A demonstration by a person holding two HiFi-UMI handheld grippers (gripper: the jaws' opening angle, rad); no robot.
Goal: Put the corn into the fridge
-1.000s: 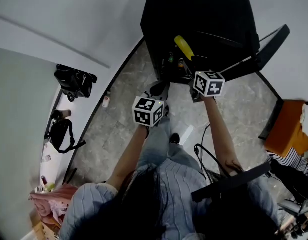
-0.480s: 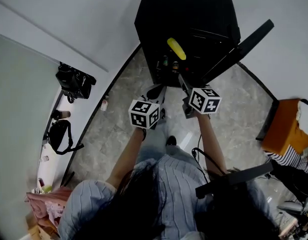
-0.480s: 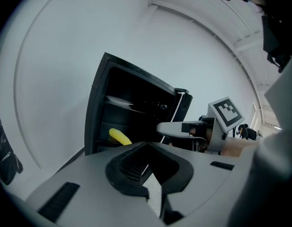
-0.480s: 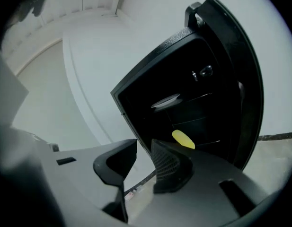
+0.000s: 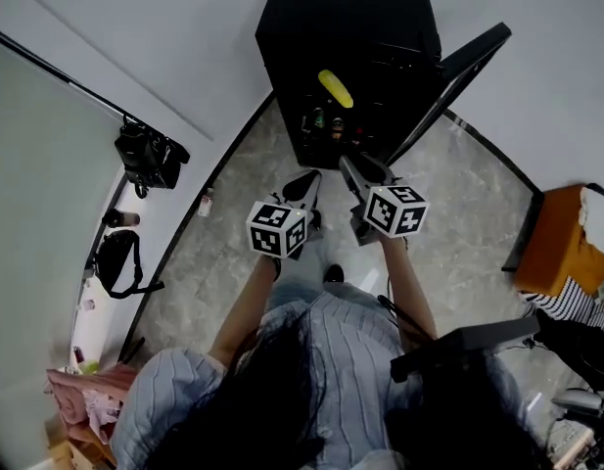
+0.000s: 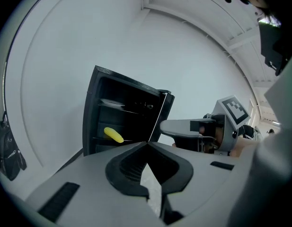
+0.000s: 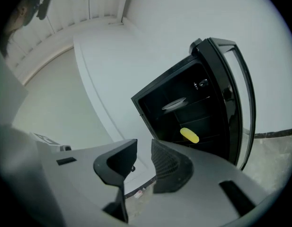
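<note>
The yellow corn (image 5: 335, 88) lies on a middle shelf inside the black fridge (image 5: 350, 18), whose door (image 5: 458, 67) stands open to the right. Both gripper views also show the corn (image 6: 113, 135) (image 7: 189, 135) on that shelf. My left gripper (image 5: 303, 182) hangs over the floor well short of the fridge, its jaw tips touching (image 6: 146, 144) and holding nothing. My right gripper (image 5: 365, 169) is beside it, also clear of the fridge. A narrow gap shows between the right gripper's jaws (image 7: 144, 143), with nothing in it.
Small bottles (image 5: 326, 120) stand on the fridge's lower shelf and a plate (image 7: 174, 104) sits on an upper one. Black bags (image 5: 145, 155) lie by the left wall, with a small container (image 5: 206, 201) on the floor nearby. An orange seat (image 5: 556, 243) stands at the right.
Both grippers have drawn back from the fridge toward the person. The corn has stayed on its shelf, and the right gripper's jaws are well clear of it now.
</note>
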